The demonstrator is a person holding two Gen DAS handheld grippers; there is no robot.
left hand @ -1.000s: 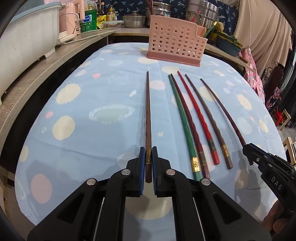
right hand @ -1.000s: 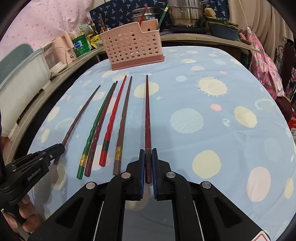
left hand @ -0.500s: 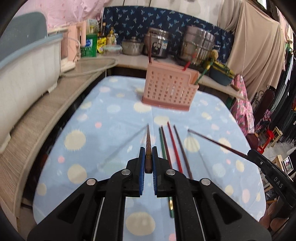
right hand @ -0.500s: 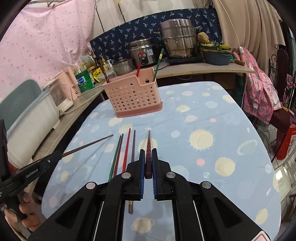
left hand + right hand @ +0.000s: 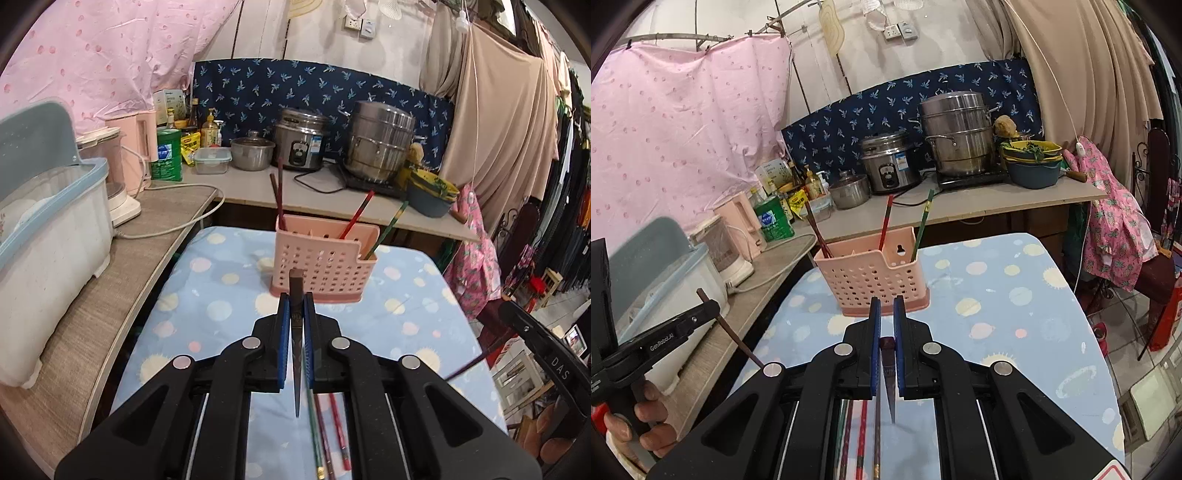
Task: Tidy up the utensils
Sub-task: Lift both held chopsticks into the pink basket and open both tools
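My left gripper (image 5: 295,306) is shut on a dark brown chopstick (image 5: 296,332), held upright above the table with its thin tip pointing down. My right gripper (image 5: 886,317) is shut on a dark red chopstick (image 5: 888,373), also lifted with its tip down. The pink perforated utensil basket (image 5: 321,267) stands at the table's far end and holds several chopsticks; it also shows in the right wrist view (image 5: 871,277). Several chopsticks (image 5: 328,432) lie side by side on the blue spotted cloth below the grippers. The left gripper shows at the left of the right wrist view (image 5: 705,306).
A wooden counter (image 5: 129,258) runs along the left with a white and blue dish rack (image 5: 48,236) and a pink kettle (image 5: 136,144). Pots and a rice cooker (image 5: 301,140) stand on the back counter. Clothes hang at the right.
Both grippers have risen from the table, each lifting its chopstick off the cloth and swinging it upright, tip down. The basket now sits straight ahead.
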